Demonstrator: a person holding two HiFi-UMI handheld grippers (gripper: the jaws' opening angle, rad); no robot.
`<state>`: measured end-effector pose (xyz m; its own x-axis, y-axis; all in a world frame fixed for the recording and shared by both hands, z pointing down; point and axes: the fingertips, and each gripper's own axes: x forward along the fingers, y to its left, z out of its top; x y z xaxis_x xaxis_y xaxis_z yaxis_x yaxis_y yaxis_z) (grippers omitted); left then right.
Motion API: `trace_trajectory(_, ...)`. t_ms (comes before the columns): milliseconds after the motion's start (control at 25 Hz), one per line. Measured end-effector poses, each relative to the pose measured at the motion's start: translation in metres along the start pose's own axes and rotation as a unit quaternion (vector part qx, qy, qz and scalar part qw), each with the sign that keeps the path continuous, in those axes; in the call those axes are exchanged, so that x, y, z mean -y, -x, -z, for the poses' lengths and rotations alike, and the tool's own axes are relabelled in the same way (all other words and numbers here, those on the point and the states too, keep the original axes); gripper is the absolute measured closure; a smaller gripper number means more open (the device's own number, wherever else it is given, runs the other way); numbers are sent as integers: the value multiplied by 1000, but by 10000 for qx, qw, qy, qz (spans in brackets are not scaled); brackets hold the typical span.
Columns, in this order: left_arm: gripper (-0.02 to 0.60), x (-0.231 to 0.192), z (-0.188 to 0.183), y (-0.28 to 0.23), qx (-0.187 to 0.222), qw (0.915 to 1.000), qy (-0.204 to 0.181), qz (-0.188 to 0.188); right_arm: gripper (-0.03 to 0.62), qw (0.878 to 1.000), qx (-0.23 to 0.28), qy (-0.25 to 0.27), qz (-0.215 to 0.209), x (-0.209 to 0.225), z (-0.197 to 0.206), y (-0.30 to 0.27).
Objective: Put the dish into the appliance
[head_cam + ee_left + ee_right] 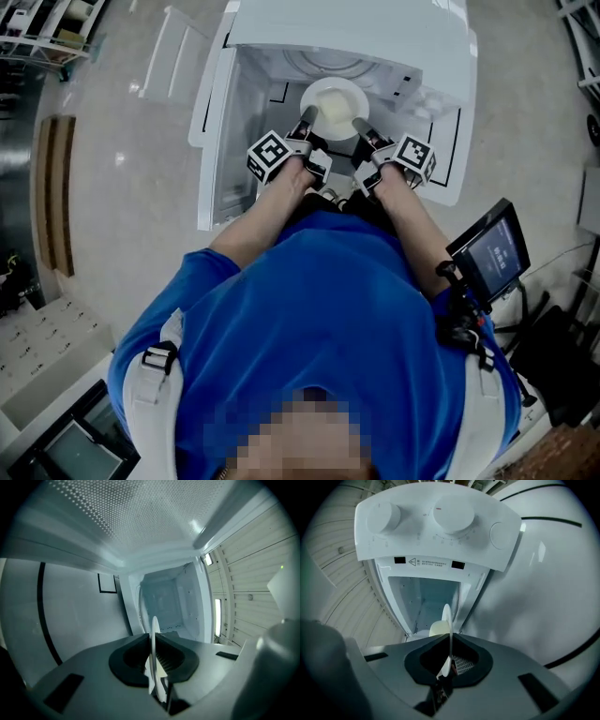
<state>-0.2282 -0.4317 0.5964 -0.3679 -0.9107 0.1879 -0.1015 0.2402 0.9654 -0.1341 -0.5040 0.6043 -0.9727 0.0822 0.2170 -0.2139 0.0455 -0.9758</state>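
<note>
**Fig. Dish at the mouth of the appliance: hazards.** The round, cream-white ceramic dish (333,105) is held level at the threshold of the white, box-shaped countertop appliance (375,42). The appliance's hinged white door (211,131) stands swung open to the person's left. The left tongs (307,120) are clenched on the dish's near-left rim and the right tongs (362,127) on its near-right rim. Each gripper view shows the thin rim edge-on, pinched between the dark pads. The right gripper view also shows the two-dial control panel (436,527) beside the open cavity (424,602).

Likely hazards, judged from this pose:
- **Shallow bite.** Both grips lie on the near half of the rim, so the far half hangs unsupported. A smooth glazed edge could pivot or slide out of the pads, and the dish would tip forward.
- **Uneven advance.** If one tongs leads the other, the dish would twist between the pads and could loosen either hold.
- **Frame contact.** The tongs flank the dish closely, so drifting sideways could knock a gripper body or the rim against the cavity frame or door.
- **Early release.** Opening before the dish rests on the cavity floor would drop it.
</note>
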Motion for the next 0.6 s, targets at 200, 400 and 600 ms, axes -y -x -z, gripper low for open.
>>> trace_trajectory(200,546,-7,-2,-4,78,9999,-38,-89,582,10000,-17,-89,-22,6,-1,-6)
trace_trajectory(400,546,-9,-4,-4,144,9998,-21,-95,583,9999,37,-153,8,7,0,-8)
trace_trajectory(600,546,-11,-3,-4,139,9998,-29,-124,583,9997,125,-167,84,10,-1,-8)
